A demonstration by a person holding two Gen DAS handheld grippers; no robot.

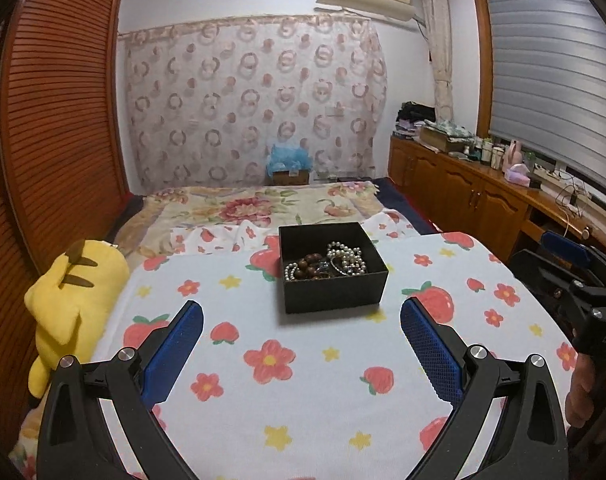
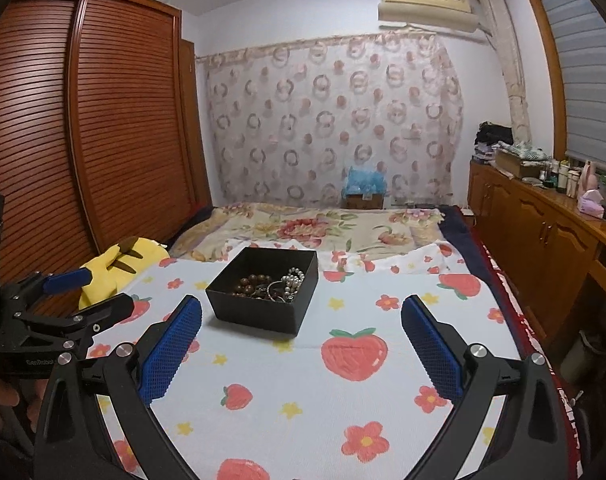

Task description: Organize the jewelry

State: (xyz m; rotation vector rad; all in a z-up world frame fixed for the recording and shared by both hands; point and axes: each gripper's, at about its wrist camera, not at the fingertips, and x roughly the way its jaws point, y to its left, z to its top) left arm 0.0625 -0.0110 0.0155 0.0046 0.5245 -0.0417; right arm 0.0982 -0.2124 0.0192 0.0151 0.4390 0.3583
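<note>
A black box (image 1: 333, 266) of tangled jewelry (image 1: 327, 262) sat on the strawberry-print blanket (image 1: 323, 380), just ahead of both hand-held grippers. The left hand-held gripper (image 1: 301, 354) and right hand-held gripper (image 2: 301, 350) gaped wide, empty. A yellow plush toy (image 1: 69, 300) lay left of them.

Soft, even indoor light fills both views, with only a faint shadow beside the black box (image 1: 333, 280). Focus is fairly sharp; fisheye bending curves the edges (corners go black).
</note>
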